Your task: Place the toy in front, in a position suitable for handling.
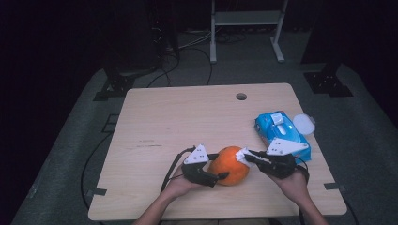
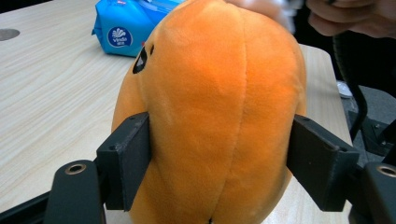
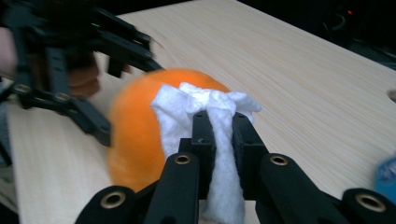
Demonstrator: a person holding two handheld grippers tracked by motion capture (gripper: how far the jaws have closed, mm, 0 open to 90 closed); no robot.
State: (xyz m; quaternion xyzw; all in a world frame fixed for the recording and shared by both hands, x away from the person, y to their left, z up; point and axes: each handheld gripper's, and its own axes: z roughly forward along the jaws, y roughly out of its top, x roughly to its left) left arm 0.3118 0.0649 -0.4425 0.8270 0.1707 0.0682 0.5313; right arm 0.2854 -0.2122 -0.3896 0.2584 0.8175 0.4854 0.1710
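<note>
An orange plush toy [image 1: 230,165] stands near the front edge of the wooden table [image 1: 187,117]. My left gripper [image 1: 219,167] is shut on it from the left. In the left gripper view its pads [image 2: 128,154] press into both sides of the plush toy [image 2: 219,93], which has a small black eye. My right gripper [image 1: 249,157] comes in from the right, shut on a crumpled white wipe [image 1: 242,155]. In the right gripper view the wipe [image 3: 201,105] is pinched between the jaws of the right gripper [image 3: 222,126] and rests against the top of the toy [image 3: 135,130].
A blue pack of wipes [image 1: 281,131] lies at the table's right side, with a round white lid [image 1: 304,124] beside it at the edge. A cable hole [image 1: 241,96] sits near the far edge. A white metal frame [image 1: 246,28] stands on the floor beyond.
</note>
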